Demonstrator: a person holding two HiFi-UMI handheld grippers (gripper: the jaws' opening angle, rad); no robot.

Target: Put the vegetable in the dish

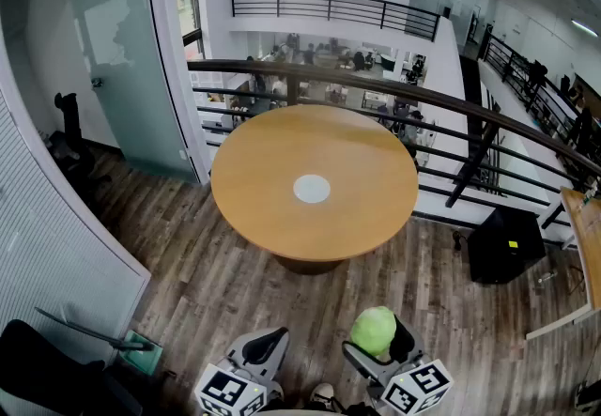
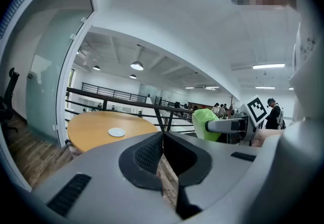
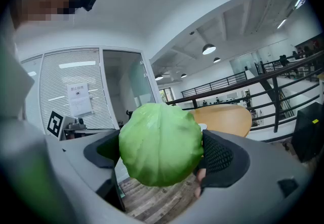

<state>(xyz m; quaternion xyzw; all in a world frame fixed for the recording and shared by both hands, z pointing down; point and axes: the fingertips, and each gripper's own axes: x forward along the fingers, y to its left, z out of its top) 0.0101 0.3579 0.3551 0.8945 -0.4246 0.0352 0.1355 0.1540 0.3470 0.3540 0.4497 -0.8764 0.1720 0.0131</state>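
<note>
Cabbage (image 3: 159, 144) sits squeezed between the jaws of the right gripper (image 1: 377, 348), low in the frame in the head view. I think the carrying step is on now. The white dish (image 1: 312, 188) lies in the middle of the round table (image 1: 254, 161), higher in the frame and well apart from the cabbage. Next, the gripper must reach over the dish and let go gently. The left gripper (image 1: 263, 348) is closed tight on nothing.

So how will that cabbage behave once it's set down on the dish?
The cabbage is nearly round, so it will likely roll if nudged. The dish looks small and flat, offering little to stop it. It fills the right gripper's wide-set jaws without visible denting, so it is probably firm.
</note>
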